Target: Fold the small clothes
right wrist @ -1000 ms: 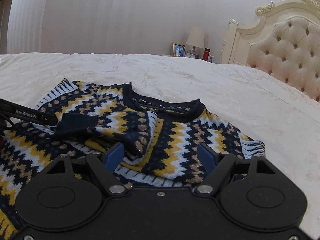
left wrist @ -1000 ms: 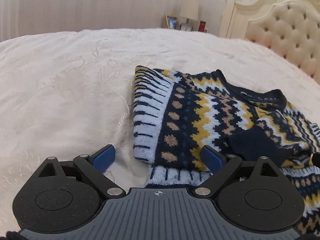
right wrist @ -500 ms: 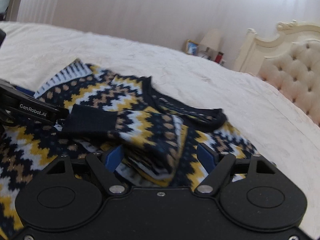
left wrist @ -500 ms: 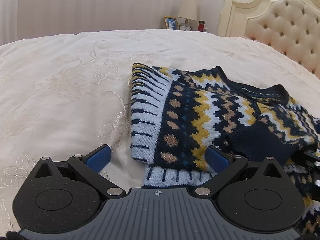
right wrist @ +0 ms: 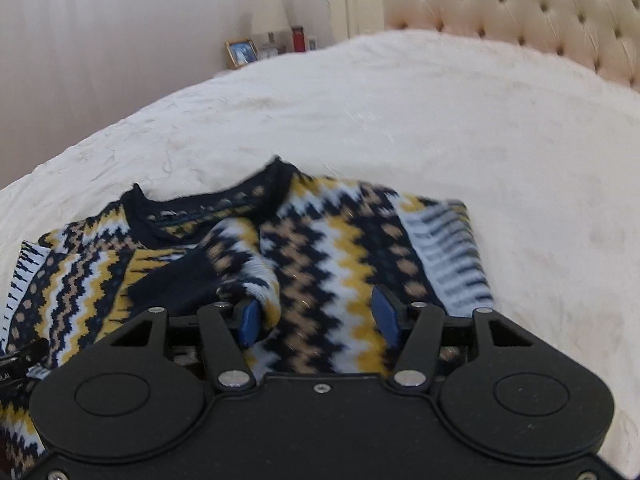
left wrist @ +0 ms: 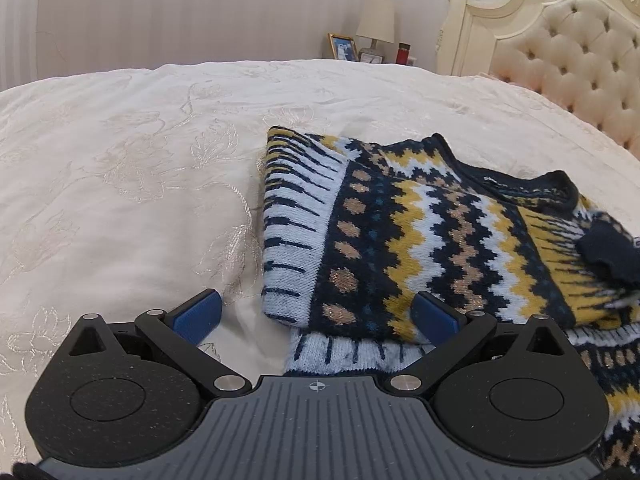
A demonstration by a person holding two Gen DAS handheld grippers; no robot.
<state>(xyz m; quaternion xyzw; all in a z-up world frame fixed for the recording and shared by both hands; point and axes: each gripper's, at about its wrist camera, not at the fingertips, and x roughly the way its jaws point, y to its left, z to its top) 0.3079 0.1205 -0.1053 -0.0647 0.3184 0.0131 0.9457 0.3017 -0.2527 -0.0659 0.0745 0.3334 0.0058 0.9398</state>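
Observation:
A navy, yellow and white patterned knit sweater (left wrist: pixel 420 236) lies on the cream bedspread (left wrist: pixel 132 184), its side folded in. My left gripper (left wrist: pixel 316 316) hangs open at full width over the sweater's near left corner, touching nothing. One sleeve with a navy cuff (right wrist: pixel 180 280) is folded across the chest. My right gripper (right wrist: pixel 318 320) sits low over the sweater's (right wrist: pixel 344 248) front, and its jaws are closing. Knit fabric lies between them, and the sleeve's fold rests against the left fingertip (right wrist: pixel 249 320). The pads do not press on the fabric.
A tufted cream headboard (left wrist: pixel 580 52) rises at the right. Beyond the bed's far edge stand a lamp (left wrist: pixel 374 24), a photo frame (left wrist: pixel 343 46) and a red can (left wrist: pixel 404 53) against a pale wall. Part of the left gripper's body (right wrist: pixel 20 364) shows at the right wrist view's left edge.
My right gripper swung to the right, rolled and narrowed its jaws. The folded sleeve's cuff shifted to the right across the sweater. The left gripper opened slightly wider and stayed put.

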